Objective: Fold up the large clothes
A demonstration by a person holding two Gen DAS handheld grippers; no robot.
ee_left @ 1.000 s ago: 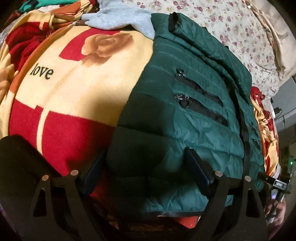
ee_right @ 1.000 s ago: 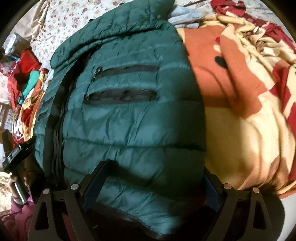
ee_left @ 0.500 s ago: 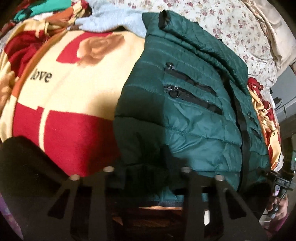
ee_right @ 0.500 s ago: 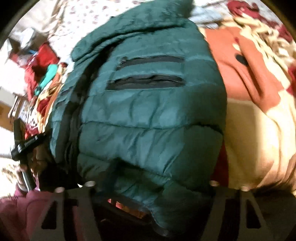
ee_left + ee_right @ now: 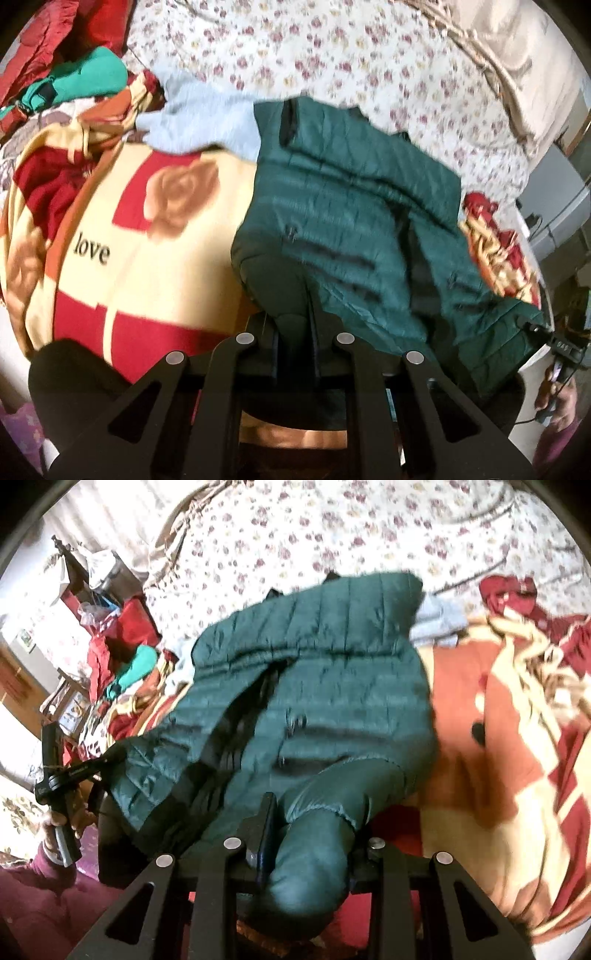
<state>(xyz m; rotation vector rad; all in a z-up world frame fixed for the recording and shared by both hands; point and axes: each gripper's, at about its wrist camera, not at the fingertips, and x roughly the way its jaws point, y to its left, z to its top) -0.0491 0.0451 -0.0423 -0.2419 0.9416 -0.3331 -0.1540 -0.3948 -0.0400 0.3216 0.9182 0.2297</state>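
Green quilted jacket pinched at its near hem by both tongs.

The jacket lies lengthwise away from the tongs on a red-and-cream blanket printed with roses and the word "love"; its near edge is raised off the blanket and its collar is at the far end. The left tongs are pressed together on a fold of the hem. The right tongs are closing on a thick roll of the green fabric, which fills the gap between them. Just beyond the collar lies a pale blue garment, then a floral bedsheet. Far to the left of the left tongs is a heap of red and teal clothes.
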